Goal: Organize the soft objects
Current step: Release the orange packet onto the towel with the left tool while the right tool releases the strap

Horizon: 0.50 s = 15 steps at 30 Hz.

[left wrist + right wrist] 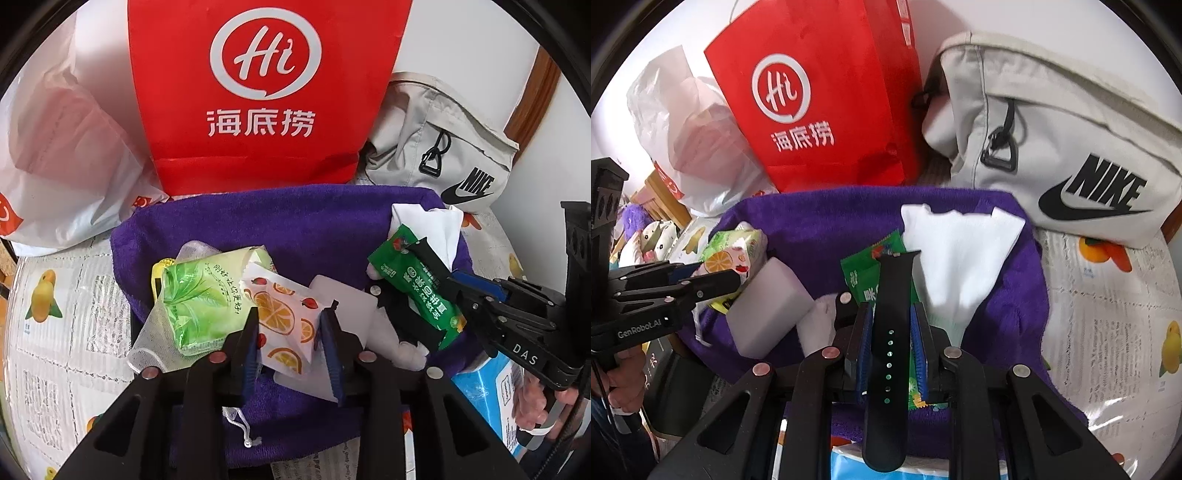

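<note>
A purple towel (295, 225) lies on the table and carries the soft items. My left gripper (291, 325) is shut on a white tissue pack with orange slices (284, 314), which also shows in the right wrist view (724, 260). A green tissue pack (199, 299) lies to its left. My right gripper (892, 317) is shut on a black watch strap (890, 332) together with a green sachet (864, 280); both show in the left wrist view (424, 288). A white cloth (960, 254) and a white sponge block (764, 302) lie on the towel.
A red paper bag (258, 92) stands behind the towel, a white plastic bag (62, 158) to its left, and a grey Nike bag (1052, 129) to its right. A blue tissue box (491, 398) sits at the near right. The tablecloth (1115, 325) has fruit prints.
</note>
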Available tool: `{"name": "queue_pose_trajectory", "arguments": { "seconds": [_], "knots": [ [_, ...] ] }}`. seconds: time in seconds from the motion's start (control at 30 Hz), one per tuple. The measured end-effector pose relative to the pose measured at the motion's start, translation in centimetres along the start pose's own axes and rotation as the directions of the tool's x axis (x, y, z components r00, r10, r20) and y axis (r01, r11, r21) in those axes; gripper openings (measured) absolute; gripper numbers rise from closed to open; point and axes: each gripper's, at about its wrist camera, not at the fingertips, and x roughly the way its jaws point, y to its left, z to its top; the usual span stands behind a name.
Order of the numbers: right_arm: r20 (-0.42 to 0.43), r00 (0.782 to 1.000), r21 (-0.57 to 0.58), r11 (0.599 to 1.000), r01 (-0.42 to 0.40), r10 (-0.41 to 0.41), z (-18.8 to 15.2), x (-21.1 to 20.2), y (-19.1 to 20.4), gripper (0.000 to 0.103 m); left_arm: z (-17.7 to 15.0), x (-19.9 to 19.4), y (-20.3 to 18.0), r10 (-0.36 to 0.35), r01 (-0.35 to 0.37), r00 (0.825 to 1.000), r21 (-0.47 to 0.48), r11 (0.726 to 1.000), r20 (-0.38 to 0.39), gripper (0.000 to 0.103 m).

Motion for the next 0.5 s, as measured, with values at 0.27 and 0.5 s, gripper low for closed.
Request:
{"name": "queue_pose_trajectory", "arguments": {
  "seconds": [0.27,0.5],
  "knots": [
    [0.021,1.0,0.016,1.0,-0.008,0.007,0.0,-0.8,-0.1,0.057,0.1,-0.6,0.5,0.049,-0.049,0.999,-0.006,0.999,-0.001,0.061],
    [0.058,0.998,-0.009,1.0,0.025,-0.024,0.2,-3.4,1.2,0.064,-0.2,-2.3,0.2,0.122,-0.122,0.992,0.015,0.992,0.02,0.07]
  ]
}}
